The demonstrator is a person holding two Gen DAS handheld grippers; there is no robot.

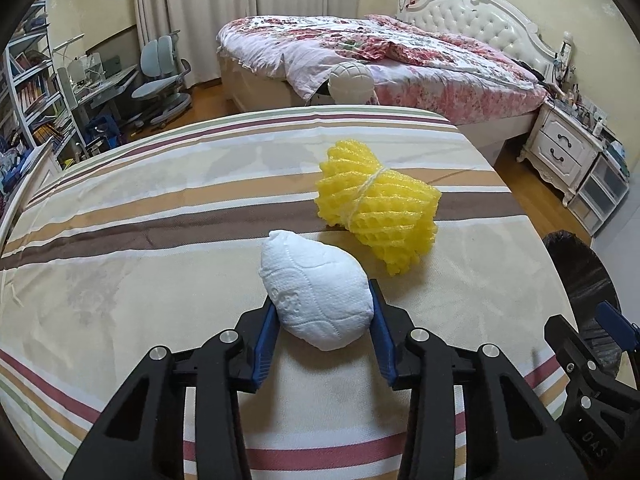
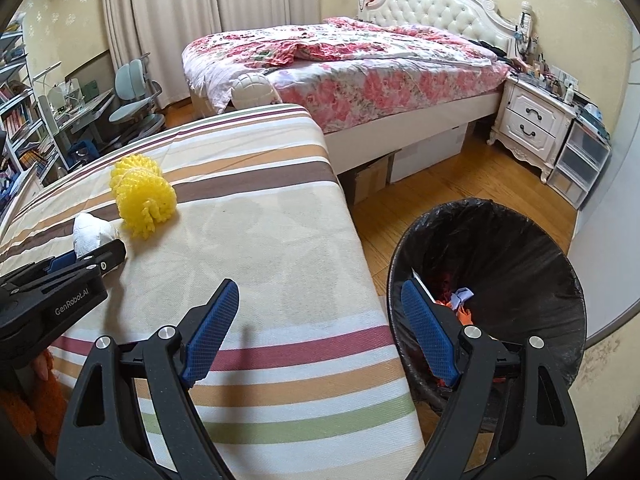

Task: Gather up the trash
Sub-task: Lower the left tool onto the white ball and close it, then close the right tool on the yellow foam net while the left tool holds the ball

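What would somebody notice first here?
Probably the bright yellow foam net tied with string on the striped tablecloth. Just in front of it, the left hand-held gripper is closing around a white paper wad. The black-lined trash bin stands on the floor beside the table.

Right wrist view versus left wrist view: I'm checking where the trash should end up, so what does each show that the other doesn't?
Only the right wrist view shows inside the black-lined trash bin, with orange and white scraps at the bottom, and the open right gripper straddling the table edge and bin. Only the left wrist view shows the left gripper with both pads flanking the white tissue wad. Both show the wad, the yellow foam net beyond it, and the striped tablecloth.
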